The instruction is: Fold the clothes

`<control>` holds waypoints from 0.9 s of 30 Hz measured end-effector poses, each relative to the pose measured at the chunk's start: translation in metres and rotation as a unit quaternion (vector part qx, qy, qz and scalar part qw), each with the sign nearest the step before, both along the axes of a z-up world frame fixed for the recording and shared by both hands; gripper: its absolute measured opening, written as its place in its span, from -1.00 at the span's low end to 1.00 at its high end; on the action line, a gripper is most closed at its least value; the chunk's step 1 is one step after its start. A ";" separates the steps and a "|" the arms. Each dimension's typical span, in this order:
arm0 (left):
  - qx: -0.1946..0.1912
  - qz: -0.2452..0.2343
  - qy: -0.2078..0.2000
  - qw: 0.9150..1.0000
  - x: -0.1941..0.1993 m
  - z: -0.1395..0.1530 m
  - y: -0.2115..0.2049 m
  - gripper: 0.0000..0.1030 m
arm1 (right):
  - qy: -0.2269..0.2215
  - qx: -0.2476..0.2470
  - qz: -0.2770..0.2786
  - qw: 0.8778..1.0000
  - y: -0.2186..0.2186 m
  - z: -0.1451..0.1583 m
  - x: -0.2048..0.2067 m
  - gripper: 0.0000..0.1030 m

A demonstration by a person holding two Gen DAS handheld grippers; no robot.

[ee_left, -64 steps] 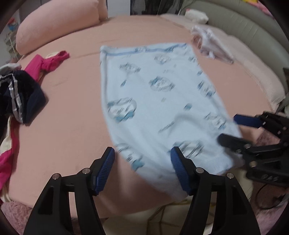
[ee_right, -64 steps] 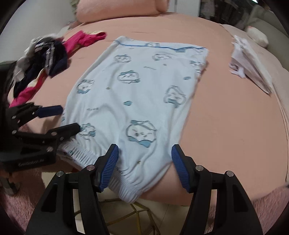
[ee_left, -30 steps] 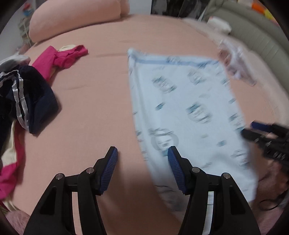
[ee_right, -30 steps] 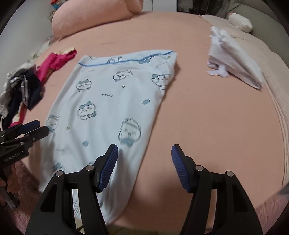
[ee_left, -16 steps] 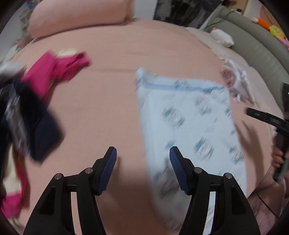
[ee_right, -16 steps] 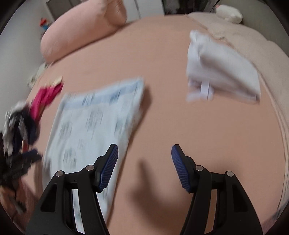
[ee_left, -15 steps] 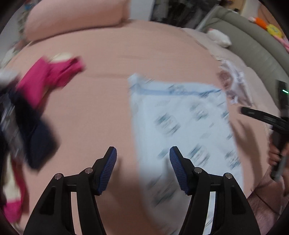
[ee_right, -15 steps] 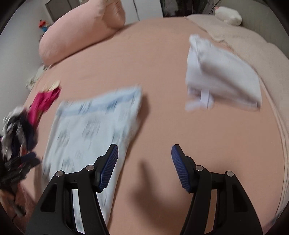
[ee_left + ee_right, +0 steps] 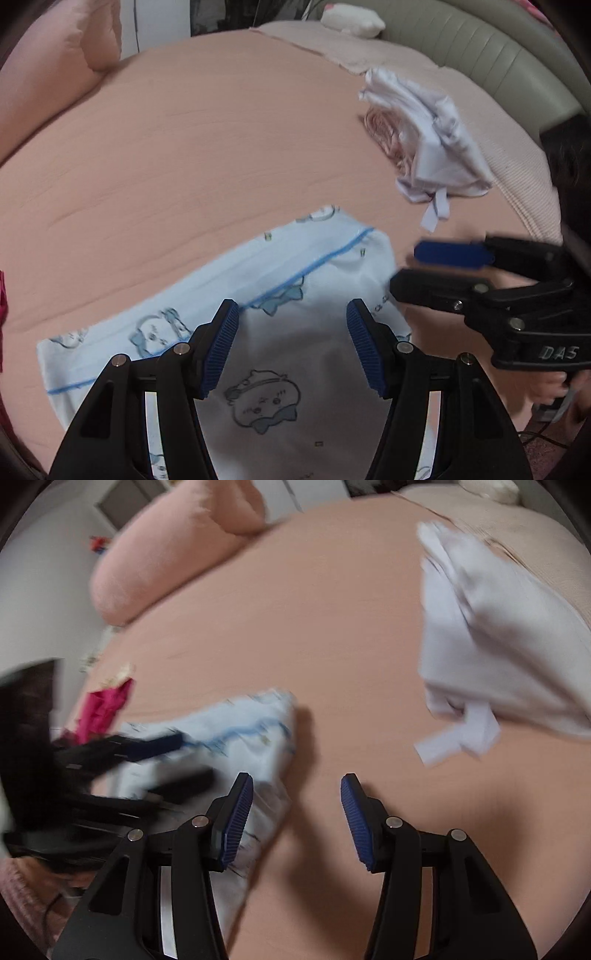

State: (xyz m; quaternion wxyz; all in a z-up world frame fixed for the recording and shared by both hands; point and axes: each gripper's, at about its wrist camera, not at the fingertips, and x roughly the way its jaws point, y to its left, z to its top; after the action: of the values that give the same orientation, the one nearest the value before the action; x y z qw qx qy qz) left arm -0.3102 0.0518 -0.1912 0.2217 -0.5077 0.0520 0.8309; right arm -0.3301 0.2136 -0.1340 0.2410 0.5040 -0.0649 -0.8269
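The left gripper stands with its blue ribbed pads wide apart over the pale blue cotton garment printed with little cartoon faces, nothing pinched between them; the cloth lies under the gap, not in it. The right gripper is also unclamped, its jaws having just been narrowing, with only bare sheet between the pads and the garment's right edge just beside its left finger. In the left wrist view that right gripper sits just off the garment's far right corner, where a darker blue stitched line runs along the hem. The garment lies flat at the near edge of the peach-pink bed sheet, hanging a little over the side. Further right rests a crumpled white cloth bundle; a bright pink garment lies far left, and a plump pink pillow at the far end. This looks like the start of a fold: both tools are lining up on an edge. Next, each should probably close on a corner of the hem and carry it across together, keeping the layers even.
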 end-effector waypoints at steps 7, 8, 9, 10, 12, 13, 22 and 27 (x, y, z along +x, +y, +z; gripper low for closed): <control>-0.029 0.002 0.026 0.999 0.020 -0.014 0.005 0.24 | 0.024 0.154 0.065 0.986 -0.027 -0.024 -0.011 -0.04; -0.027 0.003 0.025 0.999 0.020 -0.014 0.005 0.24 | 0.031 0.171 0.063 0.983 -0.028 -0.024 -0.012 -0.01; -0.024 0.004 0.025 0.999 0.020 -0.012 0.005 0.24 | 0.034 0.175 0.055 0.982 -0.028 -0.024 -0.013 0.08; -0.020 0.007 0.026 0.999 0.020 -0.009 0.003 0.24 | 0.036 0.176 0.045 0.983 -0.027 -0.025 -0.014 0.08; -0.011 0.015 0.031 0.999 0.022 -0.002 0.000 0.24 | 0.056 0.186 0.029 0.981 -0.030 -0.019 -0.012 0.05; -0.002 0.026 0.041 0.999 0.024 0.005 -0.007 0.24 | 0.071 0.189 0.024 0.979 -0.032 -0.014 -0.009 0.06; -0.034 0.162 0.033 0.986 0.039 0.006 -0.112 0.19 | 0.026 0.122 0.045 0.991 -0.056 -0.020 -0.008 -0.01; 0.018 0.213 0.036 0.976 0.049 0.014 -0.152 0.17 | 0.037 0.111 -0.012 0.993 -0.048 -0.009 -0.005 0.04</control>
State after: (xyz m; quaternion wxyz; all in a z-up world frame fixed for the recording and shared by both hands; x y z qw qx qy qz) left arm -0.2611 -0.1002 -0.1771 0.0469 -0.4732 -0.0641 0.8774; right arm -0.3350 0.1654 -0.1428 0.1757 0.4957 0.0305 -0.8500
